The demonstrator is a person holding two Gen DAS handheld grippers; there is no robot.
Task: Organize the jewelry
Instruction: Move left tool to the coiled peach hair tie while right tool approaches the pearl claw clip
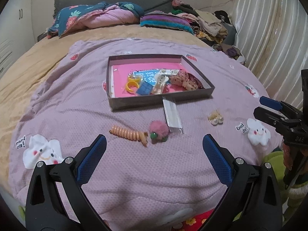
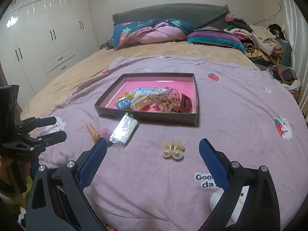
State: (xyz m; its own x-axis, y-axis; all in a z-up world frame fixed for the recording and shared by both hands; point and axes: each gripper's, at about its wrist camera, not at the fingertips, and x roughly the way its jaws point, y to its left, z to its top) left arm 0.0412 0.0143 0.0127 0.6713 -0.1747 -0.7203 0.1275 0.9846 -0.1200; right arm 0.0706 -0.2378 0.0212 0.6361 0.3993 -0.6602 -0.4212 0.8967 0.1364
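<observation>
A dark tray with a pink floor (image 1: pixel 134 101) (image 2: pixel 146 117) sits on the lilac quilt and holds a yellow ring (image 1: pixel 132 85), blue cards, a beige clip (image 2: pixel 139 101), a dotted scrunchie (image 2: pixel 169 100) and a maroon clip (image 2: pixel 185 102). On the quilt in front of it lie an orange spiral hair tie (image 1: pixel 128 134), a pink pompom (image 1: pixel 158 130), a clear plastic packet (image 1: pixel 172 116) (image 2: pixel 124 130) and pearl earrings (image 1: pixel 216 118) (image 2: pixel 173 151). My left gripper (image 1: pixel 154 142) is open just short of the hair tie and pompom. My right gripper (image 2: pixel 153 145) is open just short of the earrings.
The quilt (image 1: pixel 134 173) covers a tan bedspread (image 1: pixel 28 73). Pillows and folded blankets (image 2: pixel 154 31) lie at the headboard, and a clothes pile (image 2: pixel 259 38) is at the far right. White wardrobes (image 2: pixel 38 44) stand left, a curtain (image 1: pixel 269 38) right.
</observation>
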